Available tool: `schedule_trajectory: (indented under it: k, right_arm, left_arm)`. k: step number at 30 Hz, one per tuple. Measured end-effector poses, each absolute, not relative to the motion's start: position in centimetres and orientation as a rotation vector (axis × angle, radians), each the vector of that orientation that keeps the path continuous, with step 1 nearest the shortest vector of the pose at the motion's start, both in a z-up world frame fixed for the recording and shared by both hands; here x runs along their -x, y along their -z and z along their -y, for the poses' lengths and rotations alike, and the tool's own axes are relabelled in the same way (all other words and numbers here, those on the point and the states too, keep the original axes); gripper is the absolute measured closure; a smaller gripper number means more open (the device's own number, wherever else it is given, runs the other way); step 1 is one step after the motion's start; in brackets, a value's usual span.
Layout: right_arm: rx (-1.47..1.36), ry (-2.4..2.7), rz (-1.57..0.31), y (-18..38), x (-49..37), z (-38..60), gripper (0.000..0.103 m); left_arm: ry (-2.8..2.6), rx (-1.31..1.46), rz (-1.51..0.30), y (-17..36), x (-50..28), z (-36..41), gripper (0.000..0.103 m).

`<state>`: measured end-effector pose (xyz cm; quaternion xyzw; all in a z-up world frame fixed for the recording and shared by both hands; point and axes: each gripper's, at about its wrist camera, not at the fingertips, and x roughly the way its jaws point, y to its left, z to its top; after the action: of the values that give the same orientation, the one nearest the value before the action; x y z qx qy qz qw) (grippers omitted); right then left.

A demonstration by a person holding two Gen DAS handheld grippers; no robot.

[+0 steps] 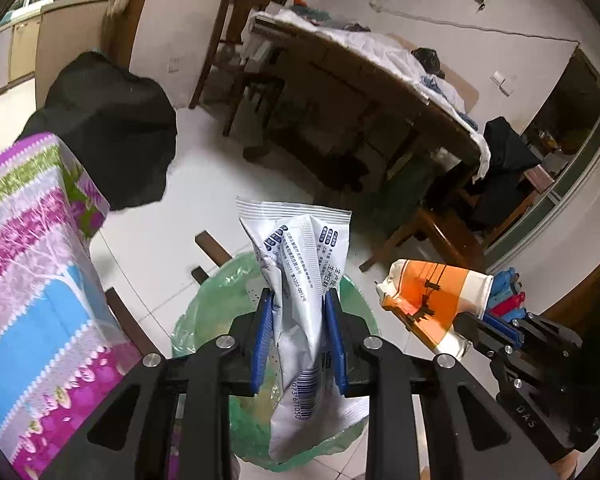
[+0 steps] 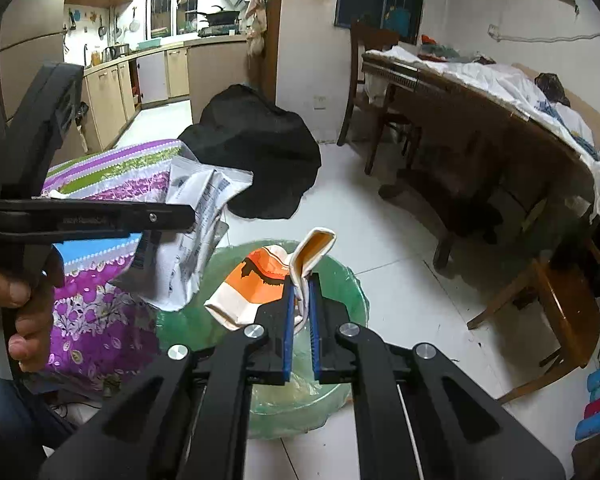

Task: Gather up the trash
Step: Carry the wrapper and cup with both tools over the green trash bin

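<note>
The left gripper (image 1: 298, 296) clamps a crumpled white wrapper (image 1: 300, 264) above the green-lined bin (image 1: 204, 320). At 3 o'clock, the right gripper (image 2: 301, 284) pinches a flattened orange paper cup (image 2: 256, 284) over the same bin.

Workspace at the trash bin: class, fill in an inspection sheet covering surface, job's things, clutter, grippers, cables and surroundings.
Surface: white tiled floor, bare around the bin.
Job's things: green-lined trash bin; crumpled white wrapper; crushed orange-and-white paper cup; both held above the bin.
Clutter: black cloth by a striped purple cover.
Grippers: left gripper shut on the wrapper; right gripper shut on the cup.
Cables: one wire along the wall.
Surroundings: wooden table piled with laundry, wooden chair, kitchen behind.
</note>
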<state>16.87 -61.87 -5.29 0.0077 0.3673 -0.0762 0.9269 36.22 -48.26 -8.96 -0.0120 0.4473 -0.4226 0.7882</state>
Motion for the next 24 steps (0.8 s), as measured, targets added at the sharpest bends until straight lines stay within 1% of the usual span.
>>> schedule_trajectory:
  k: [4,8,20,24]
  right_arm:
    - [-0.033,0.143,-0.768,6.4,-17.4,62.1,0.098]
    - [-0.041,0.139,-0.779,7.0,-17.6,62.4,0.097]
    - [-0.047,0.133,-0.785,7.5,-17.6,62.4,0.097]
    - [-0.049,0.136,-0.781,7.5,-17.7,62.5,0.096]
  left_arm:
    - [0.907,0.025,-0.989,11.2,-37.0,49.0,0.076]
    - [0.9,0.036,-1.0,12.0,-37.5,49.2,0.076]
    - [0.903,0.051,-1.015,12.0,-37.8,48.6,0.076]
    - [0.9,0.052,-1.026,12.1,-37.8,48.5,0.075]
